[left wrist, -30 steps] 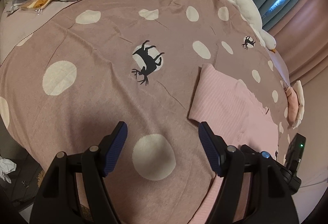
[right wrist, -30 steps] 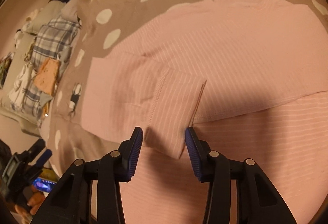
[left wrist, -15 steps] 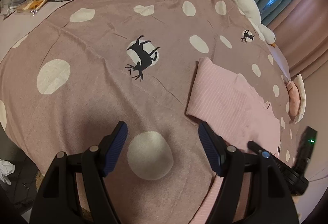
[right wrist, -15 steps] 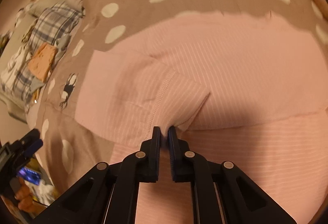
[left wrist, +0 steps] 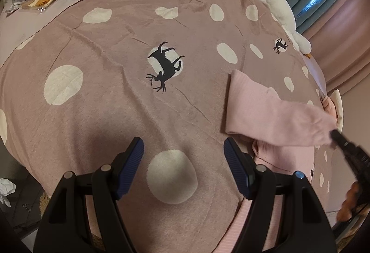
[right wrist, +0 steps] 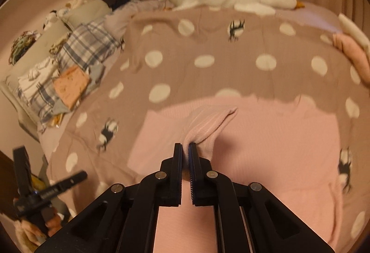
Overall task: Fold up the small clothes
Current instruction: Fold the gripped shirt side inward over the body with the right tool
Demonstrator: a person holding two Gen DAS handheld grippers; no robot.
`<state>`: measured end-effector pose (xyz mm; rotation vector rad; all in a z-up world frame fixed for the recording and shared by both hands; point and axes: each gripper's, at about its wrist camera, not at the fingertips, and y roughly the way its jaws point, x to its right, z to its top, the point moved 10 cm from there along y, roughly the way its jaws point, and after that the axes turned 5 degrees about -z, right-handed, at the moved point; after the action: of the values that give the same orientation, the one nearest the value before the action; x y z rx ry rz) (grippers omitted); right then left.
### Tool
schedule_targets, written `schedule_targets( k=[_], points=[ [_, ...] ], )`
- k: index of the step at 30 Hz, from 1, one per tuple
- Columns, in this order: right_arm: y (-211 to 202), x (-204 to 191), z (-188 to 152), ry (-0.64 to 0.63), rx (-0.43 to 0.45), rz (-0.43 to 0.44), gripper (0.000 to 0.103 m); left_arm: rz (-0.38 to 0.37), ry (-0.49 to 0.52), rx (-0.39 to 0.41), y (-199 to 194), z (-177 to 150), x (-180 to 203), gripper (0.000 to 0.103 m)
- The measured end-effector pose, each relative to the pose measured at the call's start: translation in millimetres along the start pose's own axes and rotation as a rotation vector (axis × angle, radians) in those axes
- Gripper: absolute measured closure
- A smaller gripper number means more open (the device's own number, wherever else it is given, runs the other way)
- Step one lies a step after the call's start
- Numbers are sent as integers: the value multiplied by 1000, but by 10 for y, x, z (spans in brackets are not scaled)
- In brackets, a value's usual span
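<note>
1. Right wrist view: the right gripper (right wrist: 185,148) is pinched tight on the sleeve (right wrist: 209,123) of the pink top (right wrist: 266,148), and the sleeve is lifted up.
2. The top lies flat on the spotty blanket (right wrist: 208,44), near the bed's edge.
3. The left gripper (left wrist: 183,160) is wide apart and holds nothing. It hangs over the blanket, just beside the top.
4. To fold well, I think: carry the sleeve slowly across the body, keep it flat, lay it straight, and only then let go.
5. Pull too hard and the whole top may slide.
</note>
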<state>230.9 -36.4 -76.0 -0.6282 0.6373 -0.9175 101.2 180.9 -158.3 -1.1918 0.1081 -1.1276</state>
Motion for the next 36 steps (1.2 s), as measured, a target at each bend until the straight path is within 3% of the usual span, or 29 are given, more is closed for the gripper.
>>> schedule_targets(
  k=[14,36],
  points=[
    [-394,18,515,-43,134,-53,96,-8,9,-13,44,3,72,31],
    [-610,499,683,29,191,-111,96,-18,76,-46,182,-58,412,31]
  ],
)
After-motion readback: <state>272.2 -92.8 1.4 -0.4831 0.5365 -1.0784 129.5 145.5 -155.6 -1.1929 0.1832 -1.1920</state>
